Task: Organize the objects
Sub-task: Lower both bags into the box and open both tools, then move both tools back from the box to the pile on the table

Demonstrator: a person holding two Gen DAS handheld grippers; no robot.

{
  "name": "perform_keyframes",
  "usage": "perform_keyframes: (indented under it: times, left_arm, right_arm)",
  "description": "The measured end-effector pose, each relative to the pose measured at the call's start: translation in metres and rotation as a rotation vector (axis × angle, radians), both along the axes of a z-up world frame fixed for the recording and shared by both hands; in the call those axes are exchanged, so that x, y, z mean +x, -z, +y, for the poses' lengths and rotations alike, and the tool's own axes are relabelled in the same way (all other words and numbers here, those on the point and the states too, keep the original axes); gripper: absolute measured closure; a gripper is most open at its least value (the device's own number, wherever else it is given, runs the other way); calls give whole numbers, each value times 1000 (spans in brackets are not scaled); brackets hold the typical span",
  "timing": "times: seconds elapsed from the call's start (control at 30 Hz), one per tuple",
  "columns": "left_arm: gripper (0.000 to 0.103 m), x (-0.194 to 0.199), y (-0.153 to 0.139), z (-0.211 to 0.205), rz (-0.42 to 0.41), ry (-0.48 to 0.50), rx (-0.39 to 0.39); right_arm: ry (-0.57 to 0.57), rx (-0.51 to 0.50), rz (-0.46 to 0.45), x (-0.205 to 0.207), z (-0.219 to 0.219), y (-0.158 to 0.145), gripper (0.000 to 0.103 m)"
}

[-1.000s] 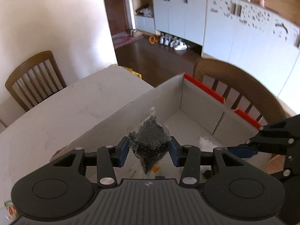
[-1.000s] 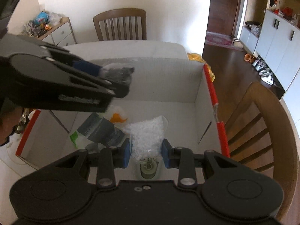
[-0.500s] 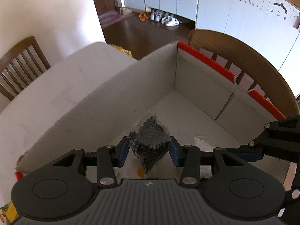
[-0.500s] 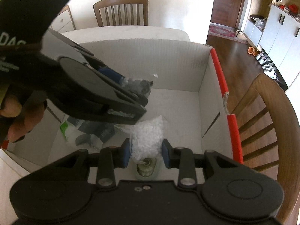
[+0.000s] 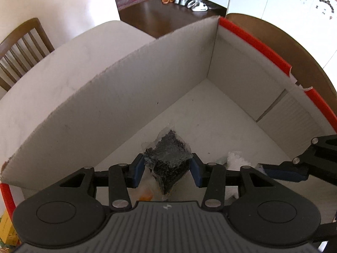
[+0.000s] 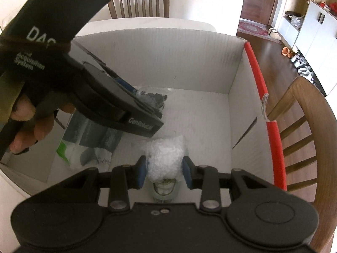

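A white cardboard box (image 5: 126, 97) with red-taped edges stands open on the table, and both grippers reach down into it. My left gripper (image 5: 167, 167) is shut on a small clear bag of black bits (image 5: 169, 158), held just above the box floor. My right gripper (image 6: 163, 169) has a clear bag of white bits (image 6: 164, 154) between its blue pads; its jaws are opening, though the pads still touch the bag. In the right wrist view the left gripper (image 6: 145, 107) and its black bag (image 6: 153, 99) cross the upper left, with a person's hand (image 6: 27, 126) on it.
On the box floor (image 6: 210, 126) lie a green-and-white packet (image 6: 84, 147), a small clear jar (image 6: 164, 189) under the white bag and an orange item (image 5: 145, 196). Wooden chairs (image 6: 305, 126) stand around the white table (image 5: 52, 69). The far right corner of the box floor is bare.
Both grippers have sunk deeper into the box with their bags. The left one tilted further down, so the box walls now fill its view. It also came closer to the right camera.
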State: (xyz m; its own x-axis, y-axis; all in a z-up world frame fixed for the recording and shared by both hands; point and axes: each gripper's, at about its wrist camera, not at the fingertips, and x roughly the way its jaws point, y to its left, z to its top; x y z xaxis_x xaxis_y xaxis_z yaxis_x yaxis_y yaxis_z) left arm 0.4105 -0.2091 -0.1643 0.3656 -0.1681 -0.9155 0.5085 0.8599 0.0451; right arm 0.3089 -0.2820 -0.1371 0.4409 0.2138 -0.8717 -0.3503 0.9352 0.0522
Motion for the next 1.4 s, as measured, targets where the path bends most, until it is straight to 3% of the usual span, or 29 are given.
perform_keyframes:
  times: [0.2,0.3,0.83,1.4]
  left_arm:
    - [43,-3,2,5,-3,-13,3]
    - [38,-3,-2,7,-10,-18,-8]
    - [38,-22,-36,28,-78,-71,-98]
    - [38,-90,-106,72,-249,-149,-262]
  right_arm:
    - [-10,-2,5,2,1,0,65]
    - [-13,3,0,-1,0,-2,56]
    - [-10,63,-87,-22,-7,-31,52]
    - [32,173,-184,-64,-2,-78,52]
